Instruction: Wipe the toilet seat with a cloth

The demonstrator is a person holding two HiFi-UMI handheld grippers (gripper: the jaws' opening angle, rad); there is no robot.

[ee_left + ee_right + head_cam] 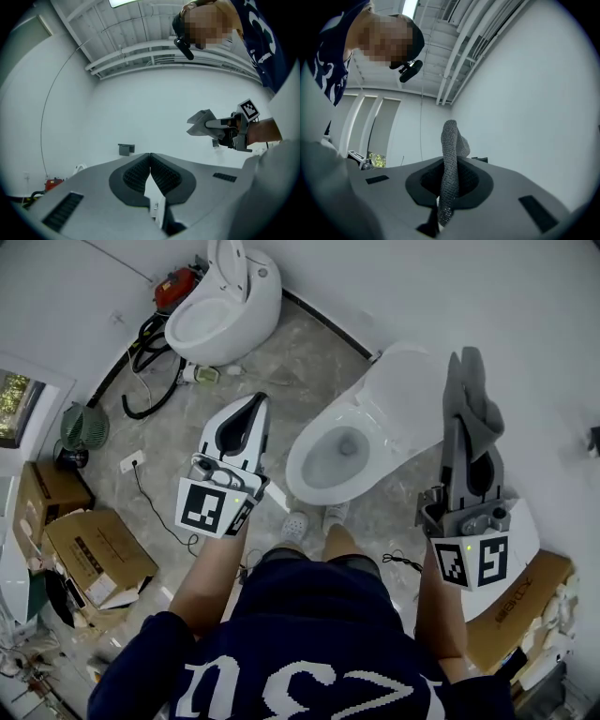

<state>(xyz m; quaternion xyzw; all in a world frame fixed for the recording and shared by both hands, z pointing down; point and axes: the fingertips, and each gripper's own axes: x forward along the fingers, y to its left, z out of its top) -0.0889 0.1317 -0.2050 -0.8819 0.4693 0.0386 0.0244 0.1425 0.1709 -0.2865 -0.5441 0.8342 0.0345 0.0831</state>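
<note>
Bright, even, diffuse light. Main source is overhead: ceiling light (124, 2) clipped to white at the top edge of the left gripper view, light strip (409, 7) likewise in the right gripper view. Some daylight from the window (13, 405), not blown, foliage readable. Shadows soft and faint on the marble floor (281, 362). Mild sheen on the toilet bowl (323, 460), no hard glare. Both gripper views: heavy fisheye, black vignetted corners, ceiling beams (154, 51) bowed. Head view: barrel distortion, soft edges. Cloth (450, 168) weave is sharp.
</note>
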